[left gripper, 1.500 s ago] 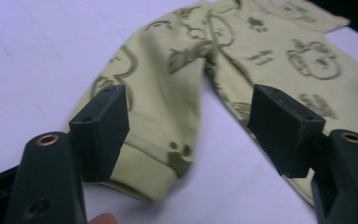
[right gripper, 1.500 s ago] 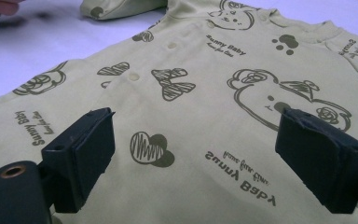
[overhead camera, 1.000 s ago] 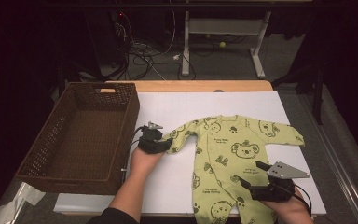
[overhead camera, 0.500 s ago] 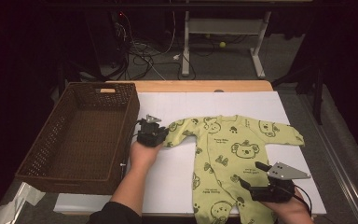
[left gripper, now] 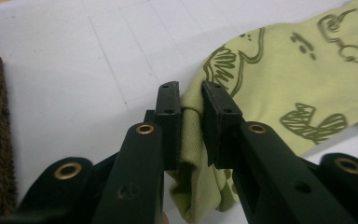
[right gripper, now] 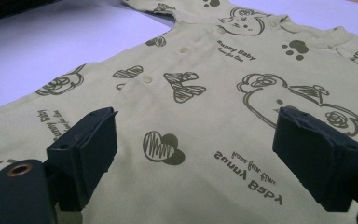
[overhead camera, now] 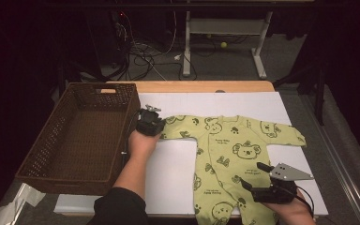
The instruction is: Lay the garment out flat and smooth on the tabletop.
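A light green baby romper [overhead camera: 225,154] printed with koalas and hearts lies spread on the white table cover [overhead camera: 178,164]. My left gripper [overhead camera: 155,127] is shut on the cuff of its left sleeve [left gripper: 189,135], which is pinched between the pads and lifted a little off the cover; its jaws closed on the cuff within the last second. My right gripper [overhead camera: 252,176] stands open over the romper's lower right leg, near the front edge. In the right gripper view its wide-set jaws frame the printed fabric [right gripper: 196,140] with nothing between the pads.
A brown wicker basket [overhead camera: 79,136] stands at the left, close beside my left hand. The wooden table edge [overhead camera: 197,86] runs along the back. Cables and a metal stand base lie on the floor beyond.
My left gripper has moved up and toward the back with the sleeve cuff in it, pulling the sleeve out to the left. The right gripper has stayed put.
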`<state>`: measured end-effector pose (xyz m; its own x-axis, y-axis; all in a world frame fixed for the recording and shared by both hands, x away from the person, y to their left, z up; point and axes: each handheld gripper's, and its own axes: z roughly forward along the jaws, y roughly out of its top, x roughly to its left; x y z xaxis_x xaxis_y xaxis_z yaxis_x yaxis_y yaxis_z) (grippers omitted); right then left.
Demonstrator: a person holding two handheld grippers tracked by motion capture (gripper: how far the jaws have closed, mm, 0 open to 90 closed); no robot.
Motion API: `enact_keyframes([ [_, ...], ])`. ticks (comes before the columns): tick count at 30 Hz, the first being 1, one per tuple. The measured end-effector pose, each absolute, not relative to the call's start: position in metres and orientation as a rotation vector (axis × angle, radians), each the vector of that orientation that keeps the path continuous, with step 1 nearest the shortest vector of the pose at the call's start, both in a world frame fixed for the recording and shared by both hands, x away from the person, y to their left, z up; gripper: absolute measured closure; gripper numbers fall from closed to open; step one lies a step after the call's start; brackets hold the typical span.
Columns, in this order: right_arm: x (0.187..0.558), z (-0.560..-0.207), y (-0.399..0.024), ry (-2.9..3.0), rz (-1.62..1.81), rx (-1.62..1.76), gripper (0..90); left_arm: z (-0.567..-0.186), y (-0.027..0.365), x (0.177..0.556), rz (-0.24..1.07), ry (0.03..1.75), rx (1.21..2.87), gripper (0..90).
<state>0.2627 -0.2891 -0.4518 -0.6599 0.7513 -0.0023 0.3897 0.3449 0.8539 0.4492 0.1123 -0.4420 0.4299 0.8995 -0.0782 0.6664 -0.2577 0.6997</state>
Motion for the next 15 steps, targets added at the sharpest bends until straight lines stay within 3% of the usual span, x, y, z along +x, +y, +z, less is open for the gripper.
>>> enact_keyframes([
  [6,0.264,-0.452,-0.290,2.216,1.256,1.000,14.4,-0.452,0.114,0.455,0.487,1.388,2.049,70.5],
  [15,0.265,-0.453,-0.289,2.209,1.259,1.008,10.3,-0.449,0.106,0.450,0.527,1.385,2.038,33.3],
])
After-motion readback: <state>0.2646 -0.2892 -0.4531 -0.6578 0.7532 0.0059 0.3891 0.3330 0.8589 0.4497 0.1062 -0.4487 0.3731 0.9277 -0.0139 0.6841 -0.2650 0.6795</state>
